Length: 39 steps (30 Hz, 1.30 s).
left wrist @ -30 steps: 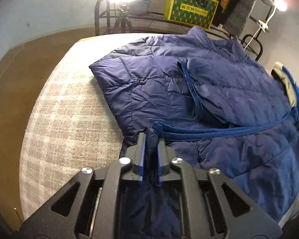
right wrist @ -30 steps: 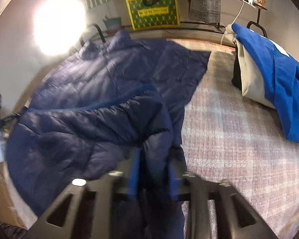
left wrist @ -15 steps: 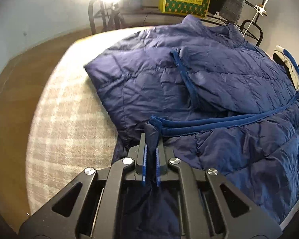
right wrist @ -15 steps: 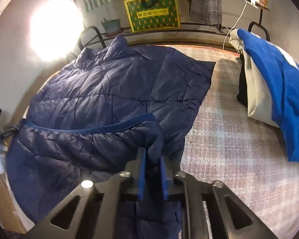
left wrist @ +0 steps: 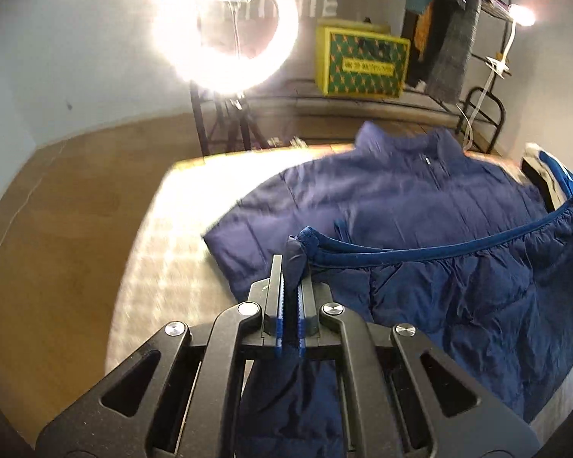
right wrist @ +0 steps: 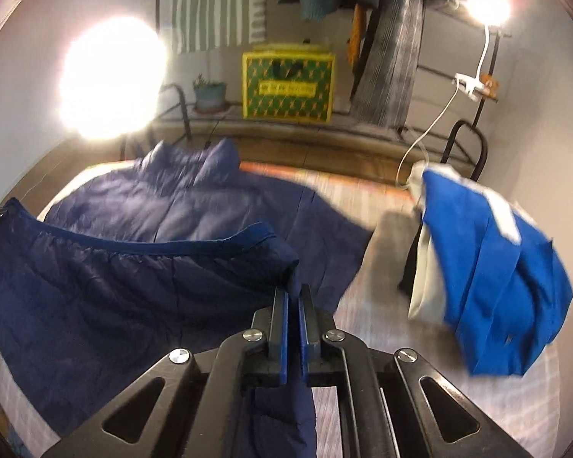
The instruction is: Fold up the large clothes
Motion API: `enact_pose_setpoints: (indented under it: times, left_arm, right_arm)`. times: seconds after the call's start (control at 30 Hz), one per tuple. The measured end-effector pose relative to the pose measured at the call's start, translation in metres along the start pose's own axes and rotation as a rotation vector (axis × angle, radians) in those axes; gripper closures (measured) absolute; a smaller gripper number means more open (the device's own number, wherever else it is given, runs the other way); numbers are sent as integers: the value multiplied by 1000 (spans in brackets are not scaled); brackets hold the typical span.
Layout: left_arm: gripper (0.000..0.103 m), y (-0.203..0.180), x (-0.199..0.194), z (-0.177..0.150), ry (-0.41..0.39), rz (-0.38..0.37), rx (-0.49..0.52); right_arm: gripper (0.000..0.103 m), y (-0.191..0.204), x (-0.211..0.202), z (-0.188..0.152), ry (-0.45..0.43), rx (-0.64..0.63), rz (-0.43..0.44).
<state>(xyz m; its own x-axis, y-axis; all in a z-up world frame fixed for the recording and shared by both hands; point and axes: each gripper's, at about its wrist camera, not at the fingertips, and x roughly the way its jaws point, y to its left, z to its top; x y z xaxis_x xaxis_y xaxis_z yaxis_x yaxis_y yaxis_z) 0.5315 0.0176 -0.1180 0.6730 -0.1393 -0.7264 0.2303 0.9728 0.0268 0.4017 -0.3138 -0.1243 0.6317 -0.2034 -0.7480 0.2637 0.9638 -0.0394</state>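
Note:
A navy quilted jacket [left wrist: 420,206] lies on a plaid-covered bed [left wrist: 164,267], collar toward the far end. My left gripper [left wrist: 291,267] is shut on the left corner of its hem. My right gripper [right wrist: 295,294] is shut on the right corner of the jacket [right wrist: 141,267]. The hem band [left wrist: 439,248] stretches taut between the two grippers, lifted above the bed, and the lower part of the jacket hangs from it over the upper part. The sleeves are hidden under the raised fabric.
A bright blue and white garment pile [right wrist: 492,267] lies on the bed's right side. A ring light [left wrist: 225,26] on a stand, a yellow-green box [left wrist: 363,61] on a low rack and hanging clothes [right wrist: 393,38] stand behind the bed. Wooden floor [left wrist: 57,229] lies to the left.
Both grippers have risen and moved toward the collar end, lifting the hem higher off the bed. The views now tilt up, showing more of the back wall.

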Motion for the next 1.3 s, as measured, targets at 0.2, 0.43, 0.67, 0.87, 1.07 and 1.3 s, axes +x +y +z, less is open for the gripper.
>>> enact_pose_setpoints:
  times: [0.2, 0.43, 0.67, 0.87, 1.07, 1.3]
  left_arm:
    - [100, -5, 27, 47, -58, 101, 16]
    - [100, -1, 78, 66, -39, 103, -3]
    - [100, -1, 122, 40, 47, 116, 31]
    - [100, -11, 136, 36, 65, 135, 78]
    - [100, -14, 144, 37, 77, 136, 82]
    - [100, -22, 140, 46, 72, 157, 125]
  right_arm:
    - [103, -1, 24, 46, -67, 21, -121]
    - [103, -30, 94, 69, 41, 183, 146]
    - [44, -7, 163, 57, 183, 134, 172]
    - [75, -2, 183, 48, 228, 141, 128]
    - [27, -21, 178, 60, 175, 171, 142]
    - [98, -13, 180, 62, 173, 134, 122]
